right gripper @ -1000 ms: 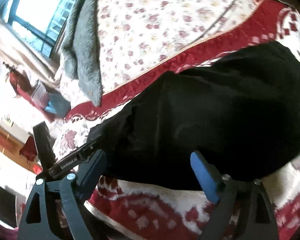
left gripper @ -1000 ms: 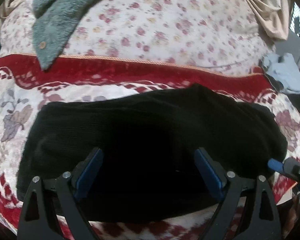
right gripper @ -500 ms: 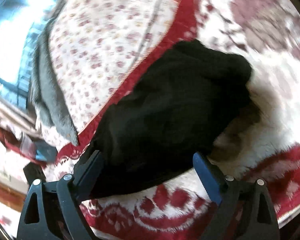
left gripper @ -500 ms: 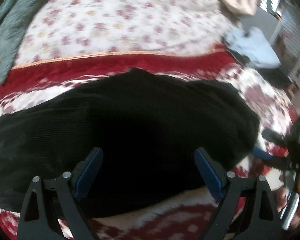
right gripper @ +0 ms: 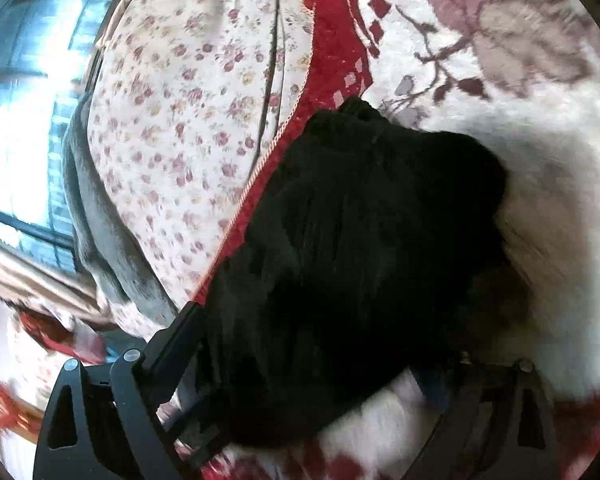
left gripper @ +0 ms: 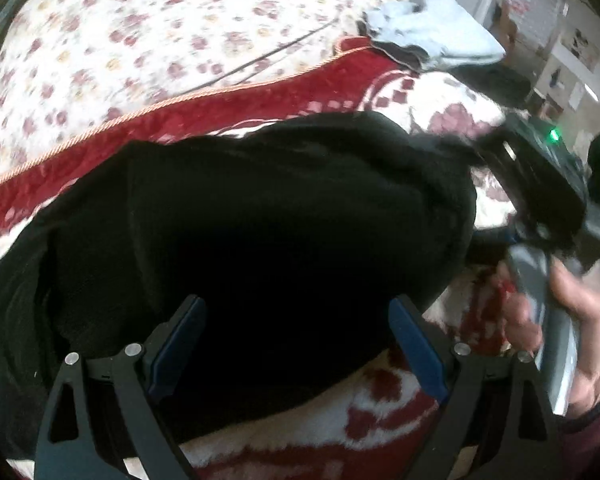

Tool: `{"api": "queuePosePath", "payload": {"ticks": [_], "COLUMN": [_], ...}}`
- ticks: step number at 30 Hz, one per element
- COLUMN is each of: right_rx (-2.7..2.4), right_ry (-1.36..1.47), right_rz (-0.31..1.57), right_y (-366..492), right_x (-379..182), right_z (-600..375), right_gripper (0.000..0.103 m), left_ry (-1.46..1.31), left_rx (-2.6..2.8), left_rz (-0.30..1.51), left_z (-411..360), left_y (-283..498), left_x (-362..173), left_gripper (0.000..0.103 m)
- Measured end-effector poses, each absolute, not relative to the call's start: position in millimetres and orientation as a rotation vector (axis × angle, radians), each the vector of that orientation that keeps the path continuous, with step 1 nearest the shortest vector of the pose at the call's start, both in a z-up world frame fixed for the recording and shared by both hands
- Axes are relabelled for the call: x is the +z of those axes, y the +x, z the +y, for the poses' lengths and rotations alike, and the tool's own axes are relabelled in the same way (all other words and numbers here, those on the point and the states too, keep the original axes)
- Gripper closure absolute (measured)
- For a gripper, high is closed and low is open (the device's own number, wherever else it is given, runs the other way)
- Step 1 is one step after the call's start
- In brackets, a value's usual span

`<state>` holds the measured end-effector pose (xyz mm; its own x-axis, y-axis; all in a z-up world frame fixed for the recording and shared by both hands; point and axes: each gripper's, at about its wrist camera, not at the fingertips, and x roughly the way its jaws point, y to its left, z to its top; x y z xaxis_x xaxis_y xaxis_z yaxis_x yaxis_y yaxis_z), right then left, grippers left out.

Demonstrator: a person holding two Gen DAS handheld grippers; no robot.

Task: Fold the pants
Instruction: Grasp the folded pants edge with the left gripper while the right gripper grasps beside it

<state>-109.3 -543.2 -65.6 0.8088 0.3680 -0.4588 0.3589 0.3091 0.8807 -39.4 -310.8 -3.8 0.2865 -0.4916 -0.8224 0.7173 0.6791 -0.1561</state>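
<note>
The black pants [left gripper: 280, 216] lie bunched and folded on a red-and-white blanket [left gripper: 308, 80] on the bed. My left gripper [left gripper: 296, 320] hovers over their near edge, wide open, its blue pads apart from the cloth. The right gripper [right gripper: 300, 340] sits low at the pants' [right gripper: 360, 240] right end, its jaws opening. Black cloth fills the gap between them and covers the right finger; no pad visibly presses on it. In the left wrist view the right gripper's body [left gripper: 540, 184] shows beside the pants, held by a hand [left gripper: 580, 320].
A floral sheet [left gripper: 160, 40] covers the bed beyond the blanket. A grey garment [right gripper: 96, 220] lies on its far side near a bright window [right gripper: 20, 120]. A light blue pile of cloth [left gripper: 432, 36] rests at the bed's right corner.
The left gripper slid right along the pants while rolling. The right gripper rolled, sank and closed in on the pants' end, so cloth now covers its right finger.
</note>
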Motion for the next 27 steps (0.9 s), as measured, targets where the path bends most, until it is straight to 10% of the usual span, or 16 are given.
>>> {"api": "queuePosePath", "payload": {"ticks": [3, 5, 8, 27], "right_rx": [0.106, 0.166, 0.223, 0.321], "right_ry": [1.266, 1.310, 1.391, 1.326], "right_rz": [0.633, 0.602, 0.533, 0.491], "right_y": [-92, -87, -90, -95], "right_x": [-63, -66, -70, -29], "right_z": [-544, -545, -548, -539], "right_gripper": [0.012, 0.043, 0.065, 0.068], "left_ry": [0.316, 0.329, 0.318, 0.010], "left_rx": [-0.809, -0.793, -0.745, -0.887], "left_rz": [0.971, 0.965, 0.959, 1.127], "left_z": [-322, -323, -316, -273], "left_y": [-42, -41, -33, 63], "left_x": [-11, -16, -26, 13], "left_gripper": [0.011, 0.011, 0.011, 0.005]}}
